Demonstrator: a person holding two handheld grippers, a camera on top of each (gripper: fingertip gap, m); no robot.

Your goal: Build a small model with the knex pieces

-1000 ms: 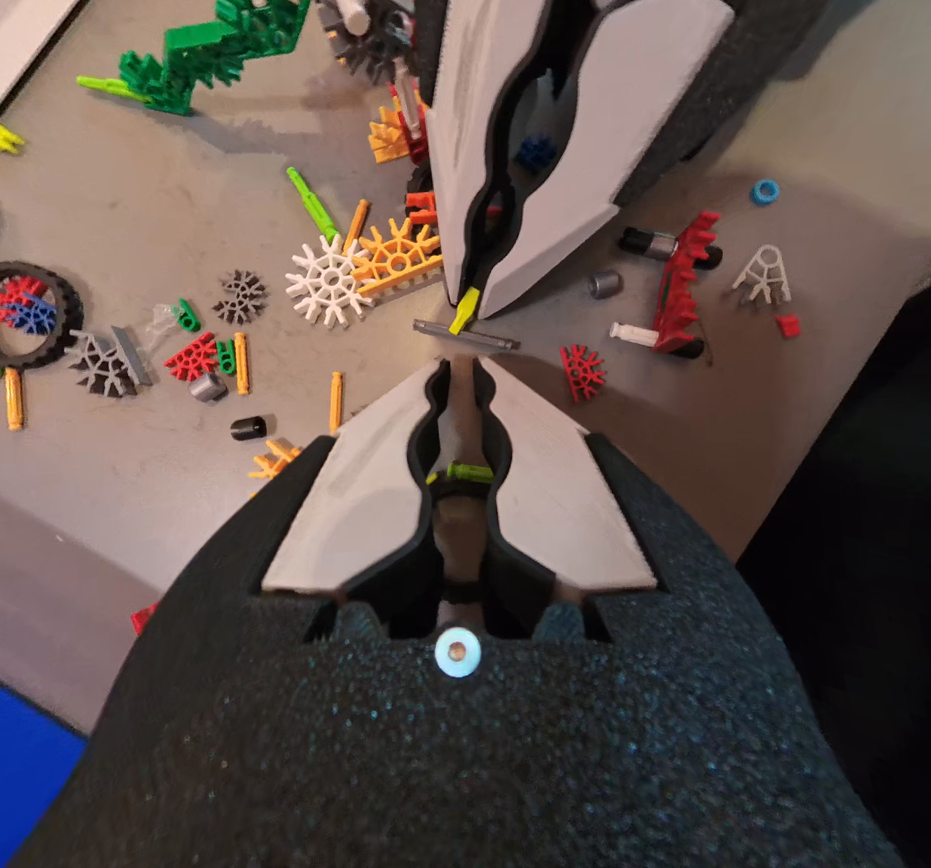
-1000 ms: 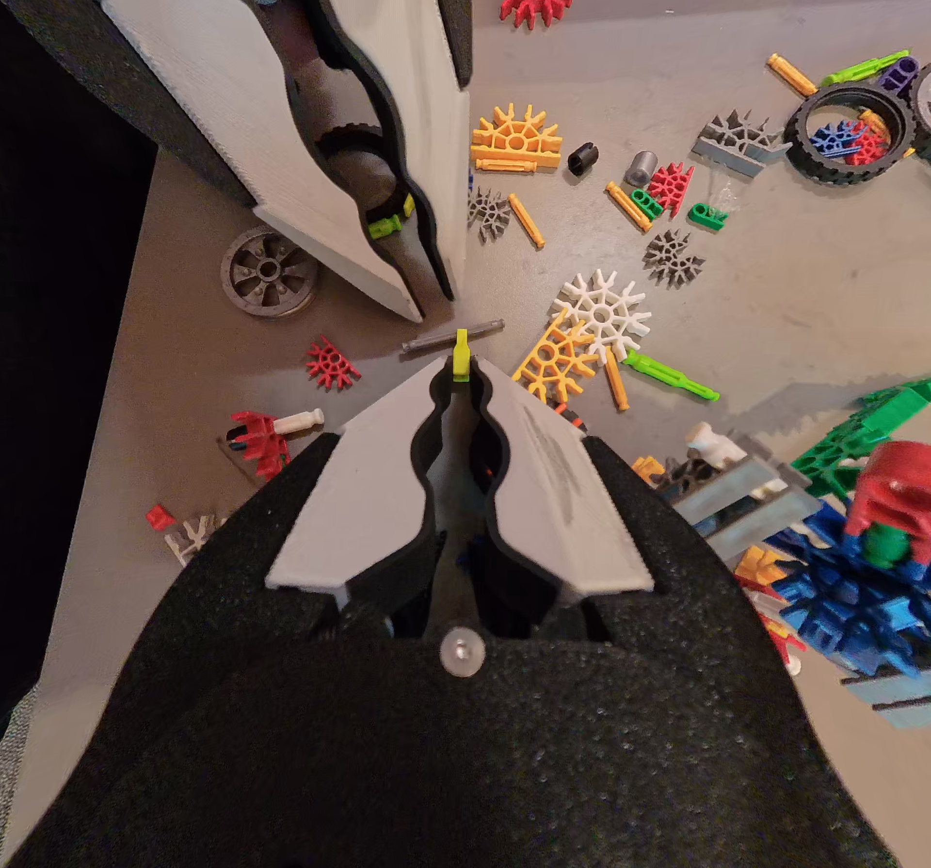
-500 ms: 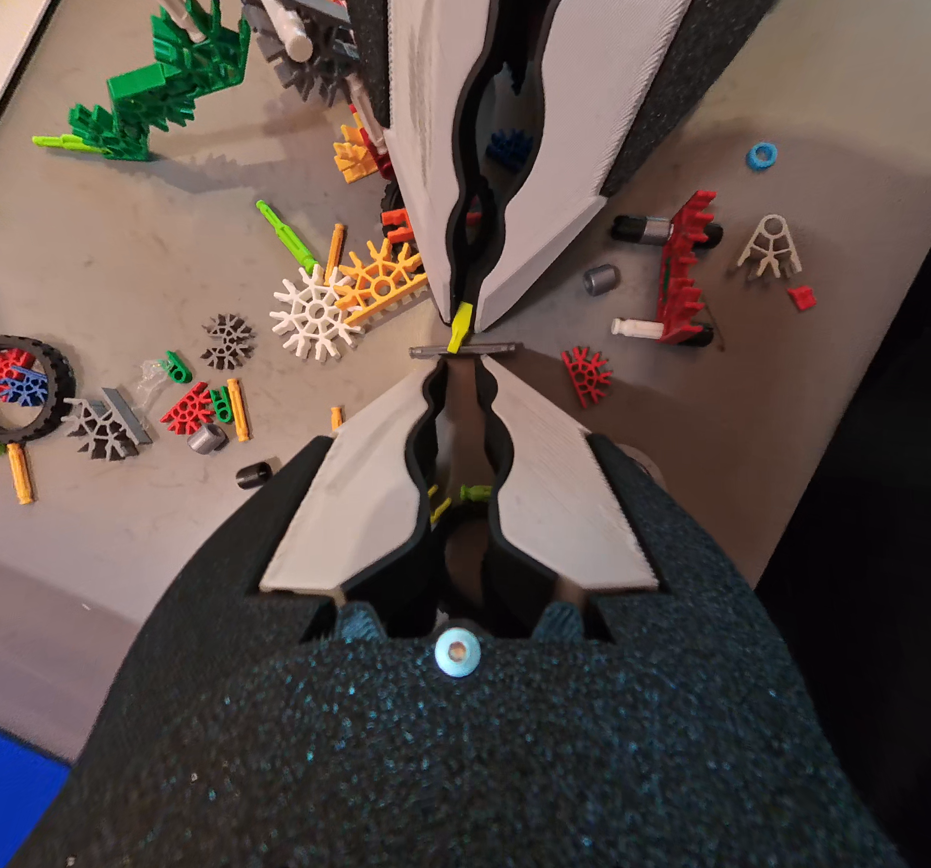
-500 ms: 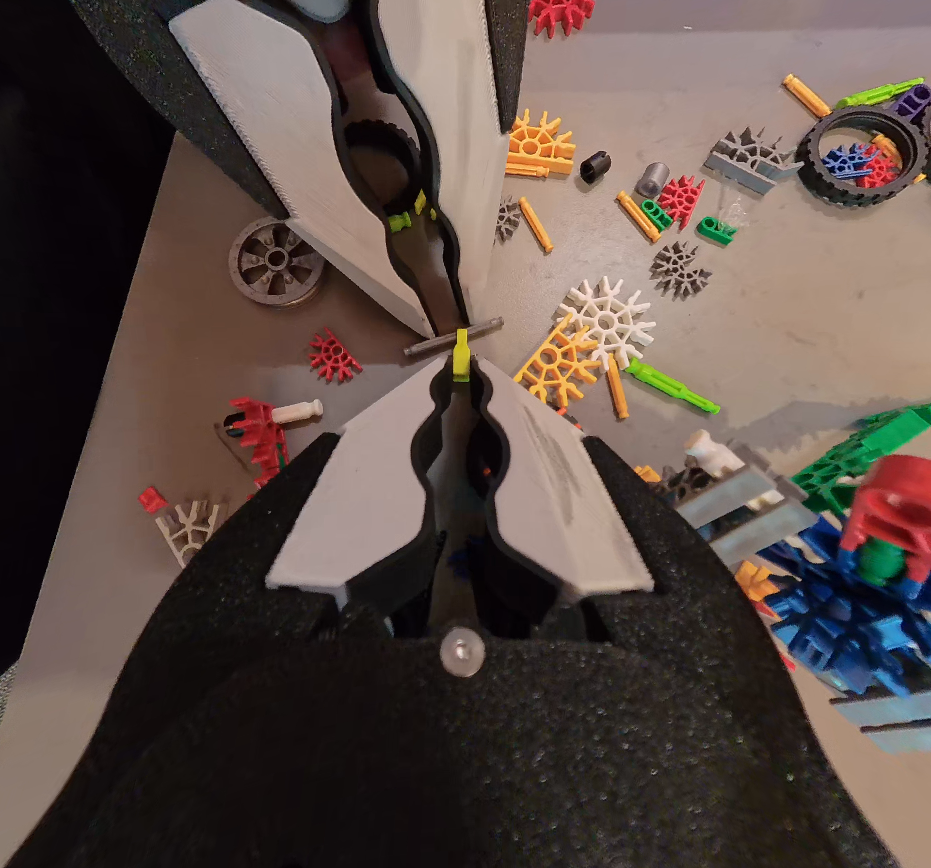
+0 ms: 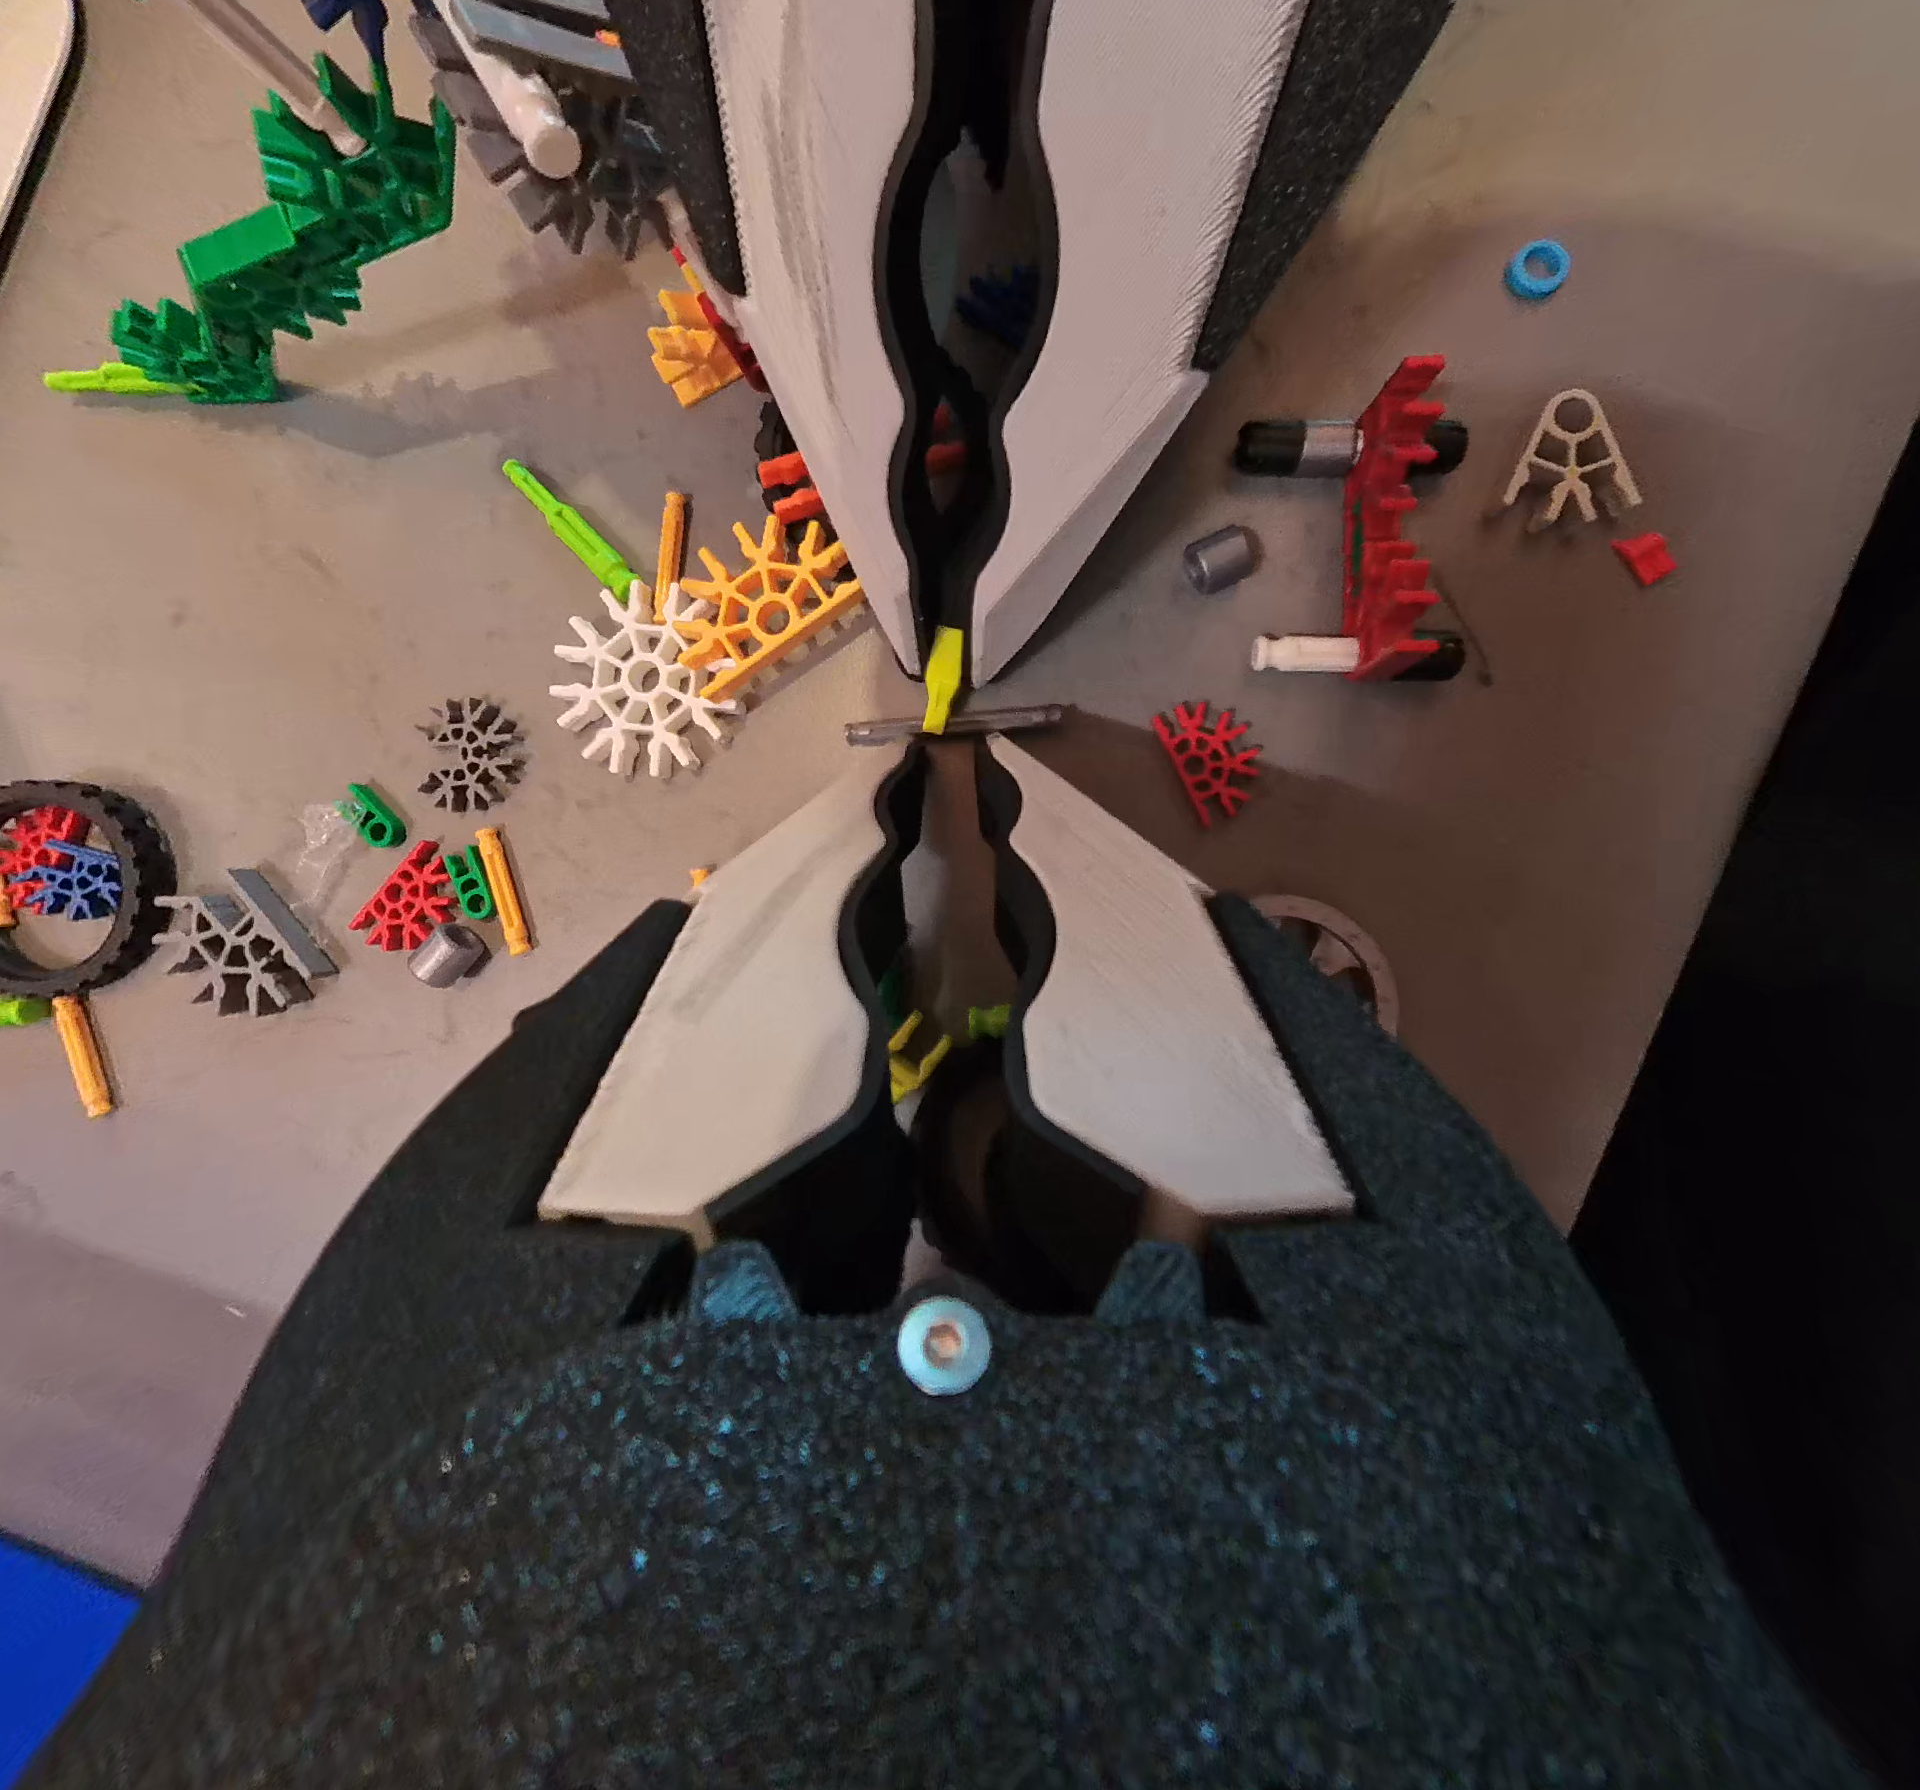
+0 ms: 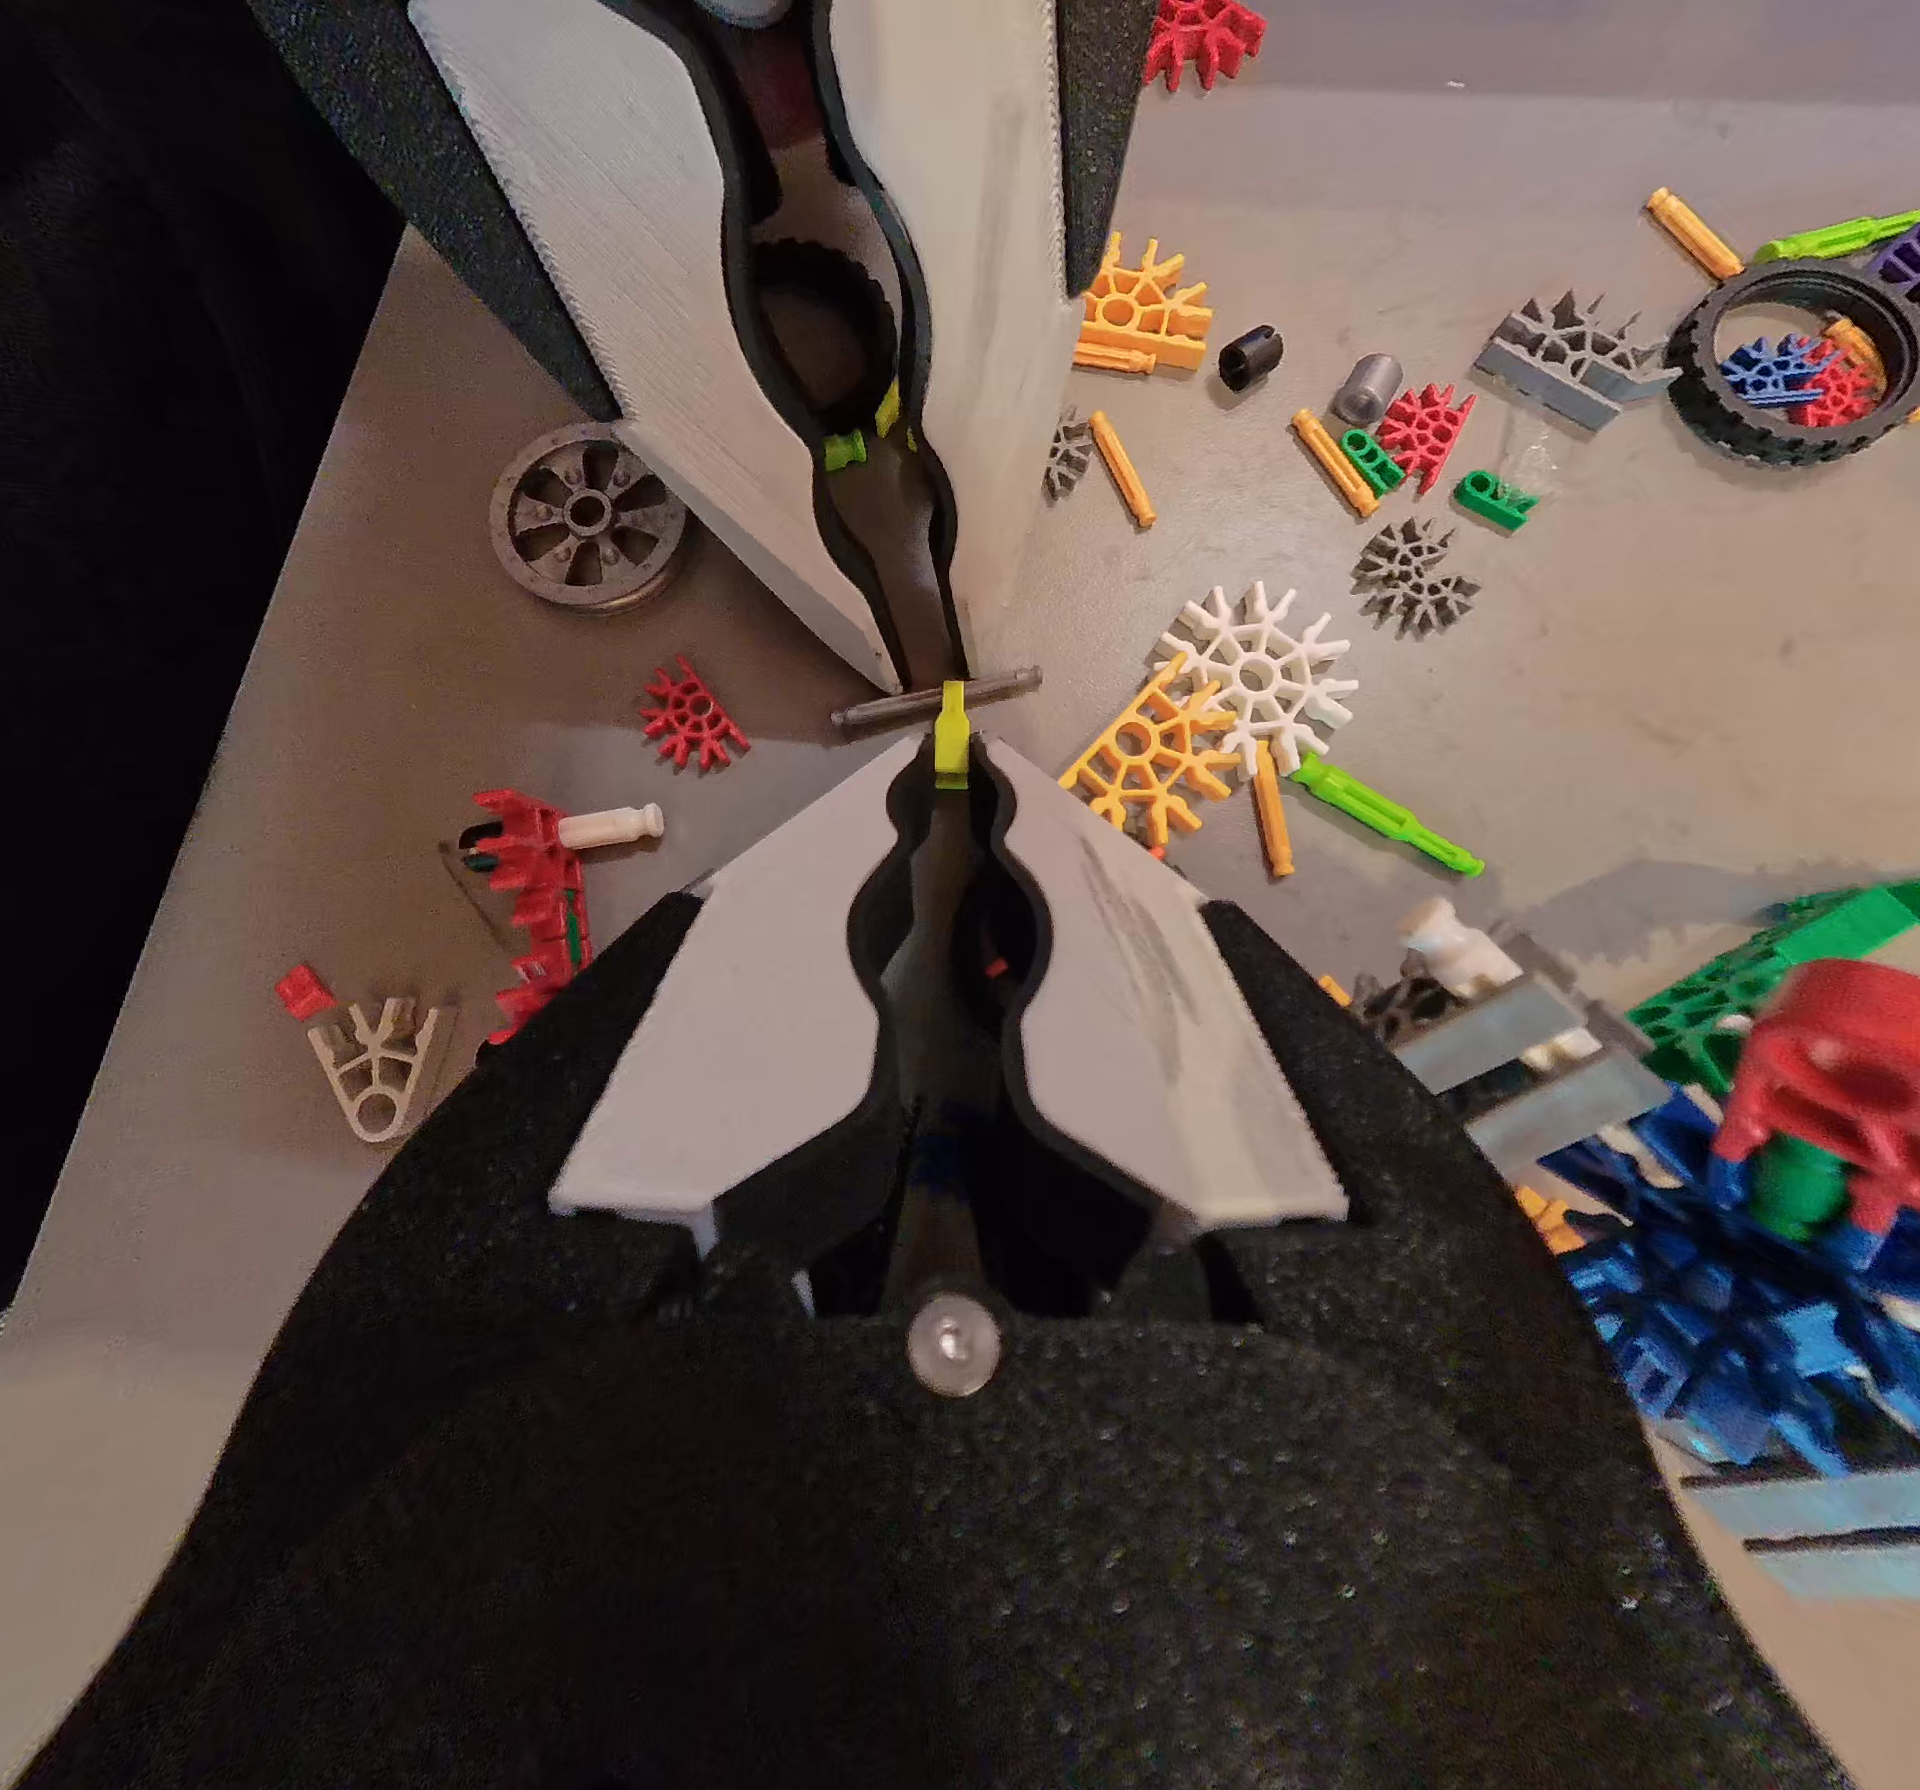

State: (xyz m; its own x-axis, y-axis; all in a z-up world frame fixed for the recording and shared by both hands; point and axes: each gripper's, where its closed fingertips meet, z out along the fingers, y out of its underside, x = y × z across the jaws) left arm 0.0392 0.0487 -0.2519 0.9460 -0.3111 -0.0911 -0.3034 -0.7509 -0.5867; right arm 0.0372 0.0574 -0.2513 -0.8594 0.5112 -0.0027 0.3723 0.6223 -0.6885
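While the two grippers meet tip to tip over the grey table [image 5: 1507,78], a thin grey rod [image 5: 997,720] lies crosswise between them.

The right gripper [image 6: 951,753] is closed on a yellow-green clip [image 6: 950,734], whose long axis runs along the fingers and whose front end sits on the rod. The left gripper [image 5: 948,764] stands slightly parted, its tips at the rod; whether they grip it I cannot tell. No readable writing shows. A white snowflake piece [image 5: 642,678] and an orange fan piece [image 5: 774,613] lie just beside, a red connector [image 5: 1205,758] on the other side, near the table edge, with bare surface around it.
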